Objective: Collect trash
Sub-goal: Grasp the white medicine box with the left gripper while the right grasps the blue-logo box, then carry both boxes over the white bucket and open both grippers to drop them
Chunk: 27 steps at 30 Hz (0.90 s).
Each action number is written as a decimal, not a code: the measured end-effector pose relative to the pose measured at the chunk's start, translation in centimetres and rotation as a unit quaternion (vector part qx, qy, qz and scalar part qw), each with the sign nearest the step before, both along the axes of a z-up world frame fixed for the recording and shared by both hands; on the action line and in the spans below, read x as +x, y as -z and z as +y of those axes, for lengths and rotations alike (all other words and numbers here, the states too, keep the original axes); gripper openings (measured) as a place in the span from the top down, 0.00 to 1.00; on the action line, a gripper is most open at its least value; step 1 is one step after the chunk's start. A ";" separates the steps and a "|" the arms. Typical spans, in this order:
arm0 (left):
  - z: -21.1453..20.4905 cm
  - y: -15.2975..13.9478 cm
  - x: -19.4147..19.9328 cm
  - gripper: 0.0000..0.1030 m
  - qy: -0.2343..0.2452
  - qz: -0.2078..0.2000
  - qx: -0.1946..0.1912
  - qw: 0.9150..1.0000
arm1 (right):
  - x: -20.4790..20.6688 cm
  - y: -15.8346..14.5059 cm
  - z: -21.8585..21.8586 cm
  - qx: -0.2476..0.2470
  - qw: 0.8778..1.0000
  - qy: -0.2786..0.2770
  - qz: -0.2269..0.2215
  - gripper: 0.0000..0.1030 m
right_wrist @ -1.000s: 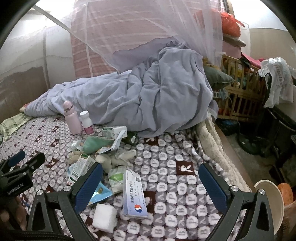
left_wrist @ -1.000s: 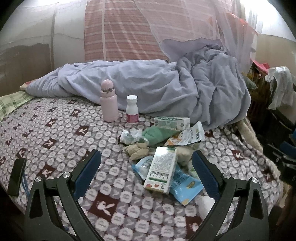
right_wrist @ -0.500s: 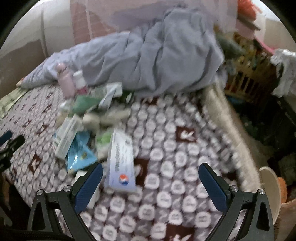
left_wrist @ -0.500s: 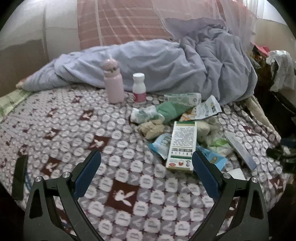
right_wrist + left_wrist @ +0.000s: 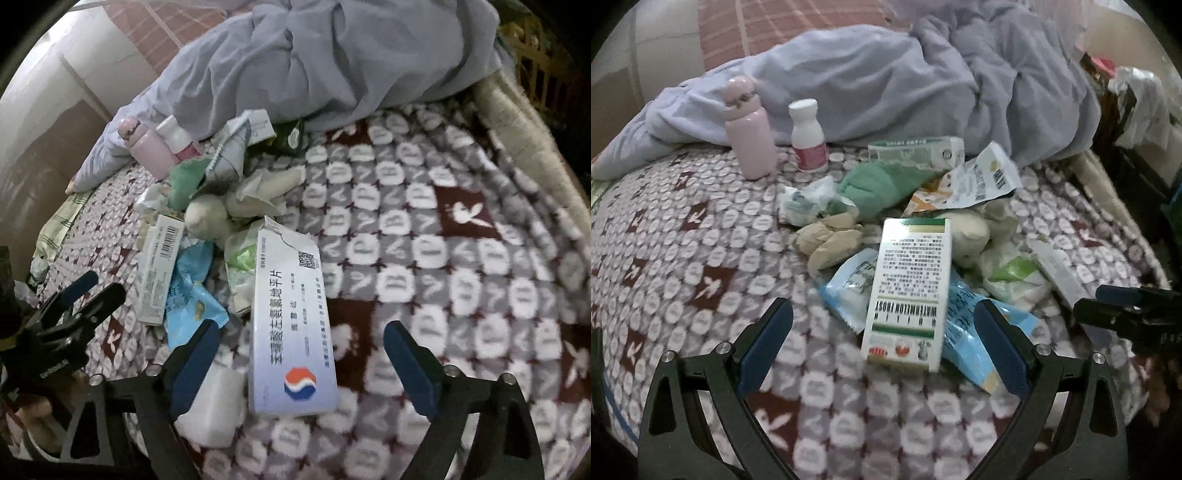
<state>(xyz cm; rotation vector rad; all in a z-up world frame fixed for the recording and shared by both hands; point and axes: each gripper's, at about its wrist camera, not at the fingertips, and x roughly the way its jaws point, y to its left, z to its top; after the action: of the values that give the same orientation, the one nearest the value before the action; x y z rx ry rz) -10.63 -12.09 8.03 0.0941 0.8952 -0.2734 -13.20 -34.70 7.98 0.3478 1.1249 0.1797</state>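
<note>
A heap of trash lies on the patterned bedspread (image 5: 683,258). In the left wrist view my left gripper (image 5: 882,332) stands open, its tips either side of the near end of a white and green medicine box (image 5: 910,291) that rests on a light blue wrapper (image 5: 971,332). Crumpled tissues (image 5: 967,229), a green cloth (image 5: 879,184) and a torn packet (image 5: 982,177) lie behind. In the right wrist view my right gripper (image 5: 299,347) is closing, its jaws wide around a pale blue medicine box (image 5: 291,332) and not touching it. A white tissue block (image 5: 210,406) sits under its left finger.
A pink flask (image 5: 748,125) and a white pill bottle (image 5: 809,136) stand upright behind the heap. A rumpled lilac duvet (image 5: 905,81) fills the back of the bed. The bed's edge (image 5: 532,140) drops off at the right, with dark furniture beyond.
Both grippers have tipped down and come closer to the heap. The white and green box now lies between the left tips, the pale blue box between the right jaws, which have narrowed.
</note>
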 end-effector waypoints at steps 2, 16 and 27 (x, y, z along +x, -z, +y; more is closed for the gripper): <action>-0.4 0.7 0.8 0.25 0.002 0.012 0.009 1.000 | 0.5 0.6 0.2 0.003 1.000 -0.005 0.004 0.24; -1.6 -2.4 -0.3 0.51 0.043 0.038 -0.064 0.996 | -1.4 -1.8 -1.2 -0.001 0.999 -0.001 -0.047 0.57; -12.9 -6.3 -3.6 0.51 0.155 0.036 -0.083 0.984 | -7.4 -5.8 -11.2 -0.070 0.991 0.089 -0.065 0.57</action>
<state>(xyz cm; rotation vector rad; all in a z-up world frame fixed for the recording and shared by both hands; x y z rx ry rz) -14.22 -24.94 14.38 0.0679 0.9252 -0.6438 -20.60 -45.90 13.83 0.3060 0.9659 -0.0338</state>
